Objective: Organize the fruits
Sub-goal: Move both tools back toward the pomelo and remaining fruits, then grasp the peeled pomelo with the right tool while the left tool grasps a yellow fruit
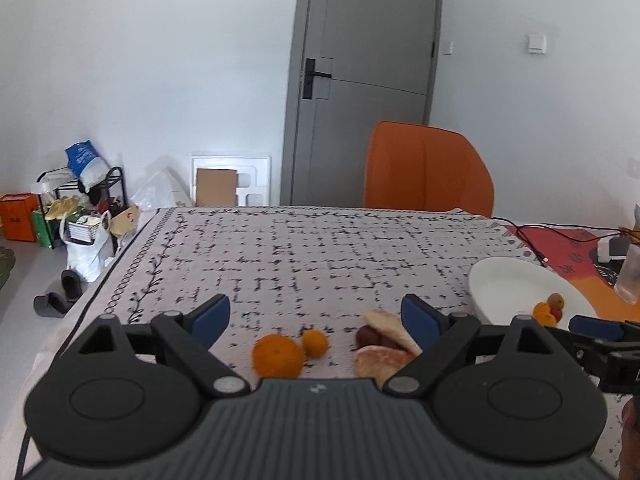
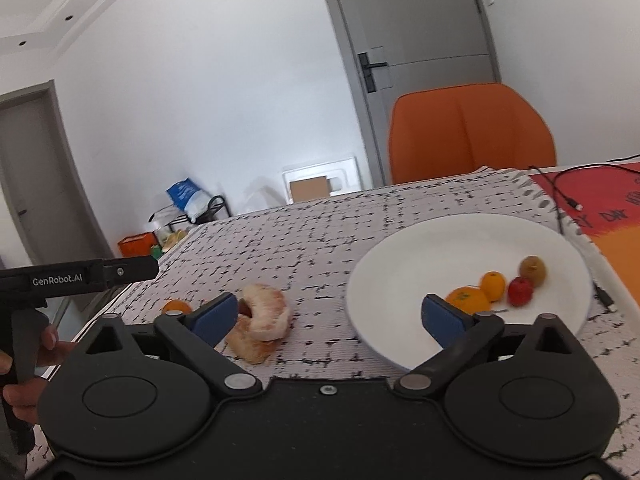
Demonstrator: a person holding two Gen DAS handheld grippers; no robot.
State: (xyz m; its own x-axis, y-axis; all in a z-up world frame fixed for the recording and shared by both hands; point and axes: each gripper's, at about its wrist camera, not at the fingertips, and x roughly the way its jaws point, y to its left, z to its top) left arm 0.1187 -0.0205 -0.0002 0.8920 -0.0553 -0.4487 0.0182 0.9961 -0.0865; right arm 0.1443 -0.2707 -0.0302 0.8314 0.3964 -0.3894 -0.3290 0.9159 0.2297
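Observation:
My left gripper (image 1: 316, 316) is open and empty above the patterned tablecloth. Just below it lie a large orange (image 1: 277, 356), a small orange (image 1: 315, 343), a dark red fruit (image 1: 368, 337) and pale peeled citrus pieces (image 1: 384, 354). My right gripper (image 2: 332, 316) is open and empty, between the citrus pieces (image 2: 264, 320) on its left and the white plate (image 2: 408, 264) on its right. The plate holds an orange (image 2: 466, 298), a small orange (image 2: 493, 285), a red fruit (image 2: 520, 290) and a brownish fruit (image 2: 533, 269). The plate also shows at the right of the left wrist view (image 1: 504, 280).
An orange chair (image 1: 428, 168) stands behind the table's far edge. A black cable (image 2: 560, 188) lies on a red-orange mat (image 2: 600, 208) at the right. A white charger (image 1: 608, 250) and a clear cup (image 1: 630, 276) sit far right. Clutter stands on the floor at left.

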